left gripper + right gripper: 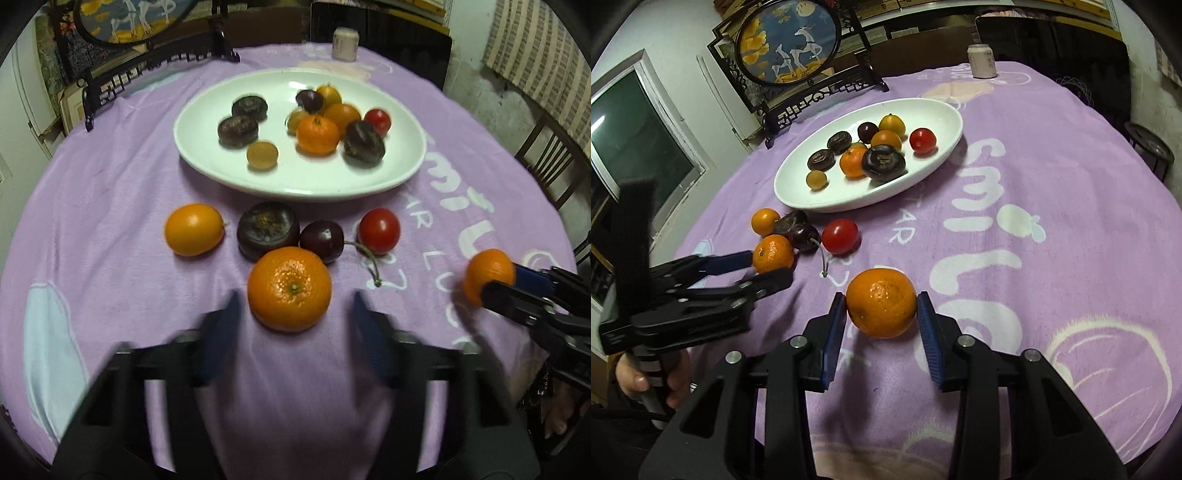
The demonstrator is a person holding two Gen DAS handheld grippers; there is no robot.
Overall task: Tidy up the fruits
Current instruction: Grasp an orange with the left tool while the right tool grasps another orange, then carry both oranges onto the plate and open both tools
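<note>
A white oval plate [221, 166] [938, 110] holds several fruits. In front of it on the purple cloth lie a kumquat [194, 229], a dark water chestnut [267, 229], a cherry [321, 240], a cherry tomato [378, 230] and a mandarin [290, 290] [773, 254]. My left gripper [293, 314] [766, 266] is open, its fingers on either side of that mandarin. My right gripper [881, 314] [495, 278] is shut on a second mandarin [881, 302] [487, 275], at the cloth to the right of the group.
A drink can [981, 61] [345, 44] stands at the table's far edge. A framed round deer picture on a dark stand [790, 48] sits at the far left. A wooden chair [554, 155] is to the right of the table.
</note>
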